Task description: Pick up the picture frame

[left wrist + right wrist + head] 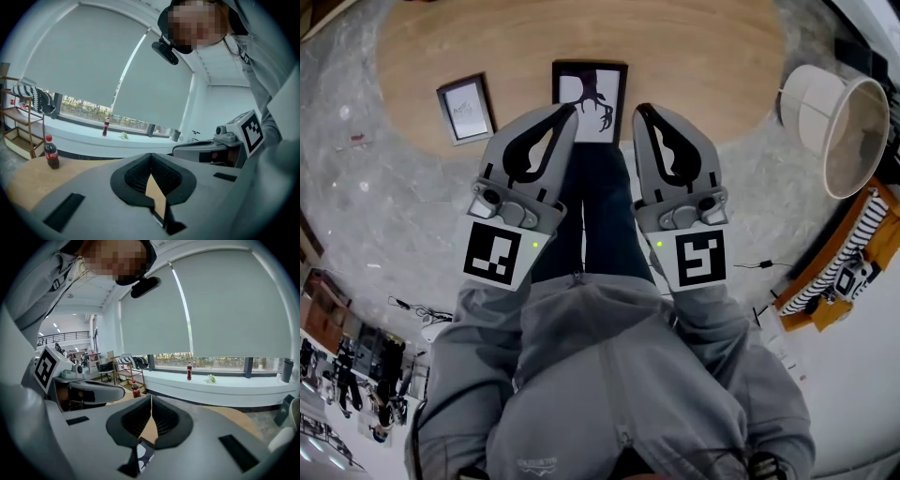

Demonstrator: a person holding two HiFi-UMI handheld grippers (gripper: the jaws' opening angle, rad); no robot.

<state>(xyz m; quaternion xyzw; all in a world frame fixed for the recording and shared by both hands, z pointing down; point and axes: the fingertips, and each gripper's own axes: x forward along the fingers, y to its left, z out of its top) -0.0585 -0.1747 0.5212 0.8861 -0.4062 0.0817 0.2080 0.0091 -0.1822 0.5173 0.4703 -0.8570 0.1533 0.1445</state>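
The black frame (590, 98) lies flat on the wooden worktop (703, 56), just ahead of both tool tips and between them in the head view. Nothing touches it. A smaller grey frame (467, 109) lies on the same worktop, ahead and to the left of your left tool (569, 111), apart from the black one. The task does not say which frame is meant, but the black one sits closer to your line.

Your left tool has its jaws pressed together with nothing between them. Your right tool (643, 111) is the same, closed and empty. You hold both side by side above your legs.

So you are at the approach, with no grasp begun. Next, I judge, you need to spread the jaws of one tool, bring it to the frame's near edge and close on it. A flat frame offers little to bite, so getting one jaw under the rim may help.
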